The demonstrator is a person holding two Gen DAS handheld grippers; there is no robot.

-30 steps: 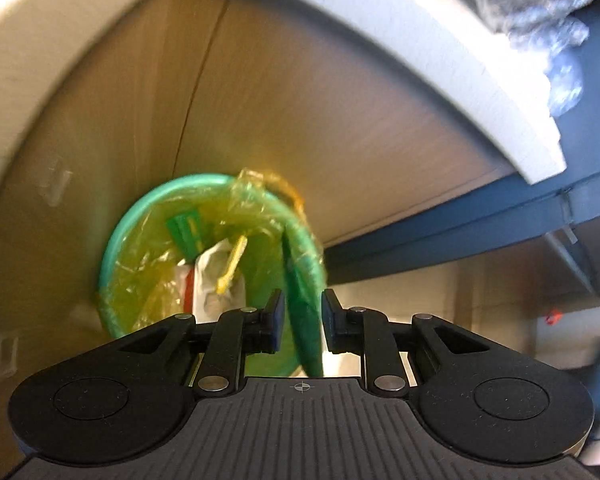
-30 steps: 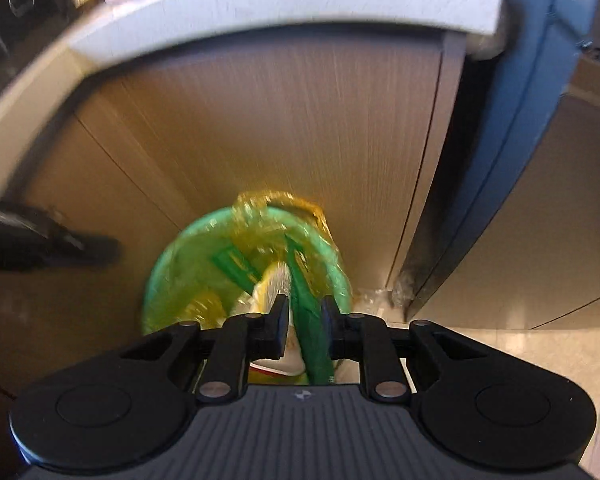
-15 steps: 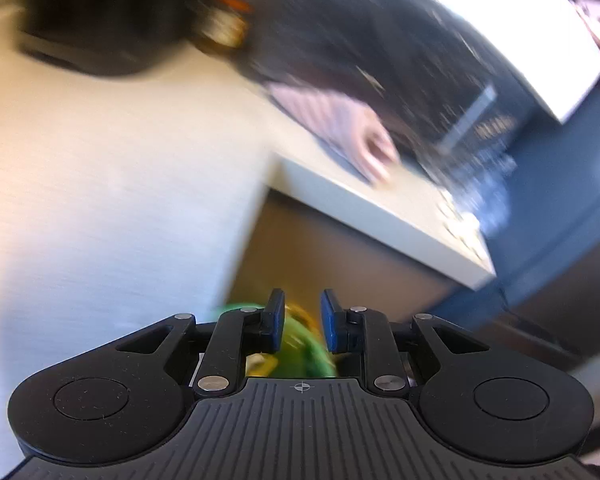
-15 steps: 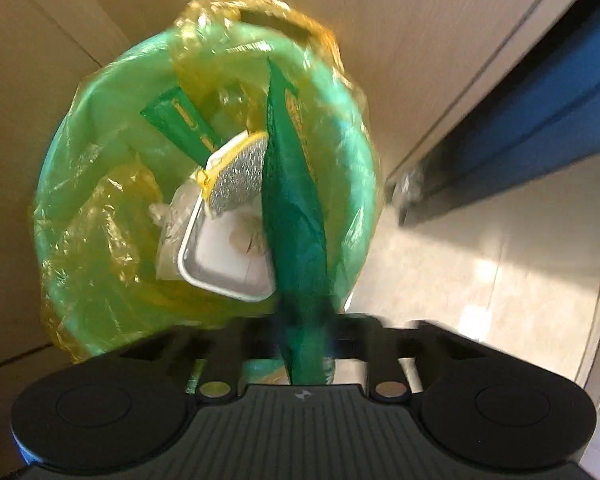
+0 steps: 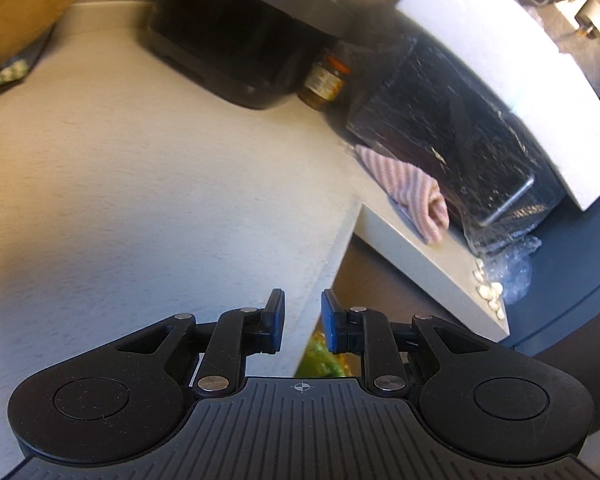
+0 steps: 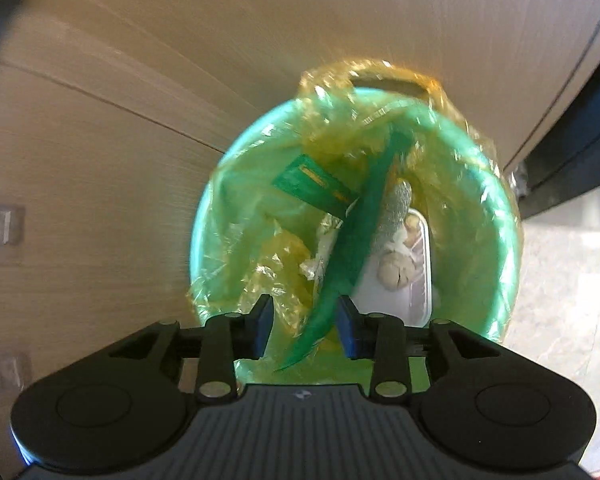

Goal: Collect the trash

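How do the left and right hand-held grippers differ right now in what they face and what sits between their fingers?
The left hand-held gripper faces the countertop, while the right hand-held gripper looks down into the green bin. Nothing sits between the left one's fingers; a green wrapper hangs in the right one's gap, apparently unclamped. The right one's fingers are spread wider. Both are open, with blue pads.

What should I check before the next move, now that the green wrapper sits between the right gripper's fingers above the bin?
1. Right gripper opened: ok, jaws apart.
2. Green wrapper released: cannot tell, it hangs between the fingers.
3. Wrapper over the bin: ok.
4. Yellow liner over the rim: ok at the back.
5. Left gripper empty: ok, open.
6. Next trash found: cannot tell; clear plastic lies at the counter edge.
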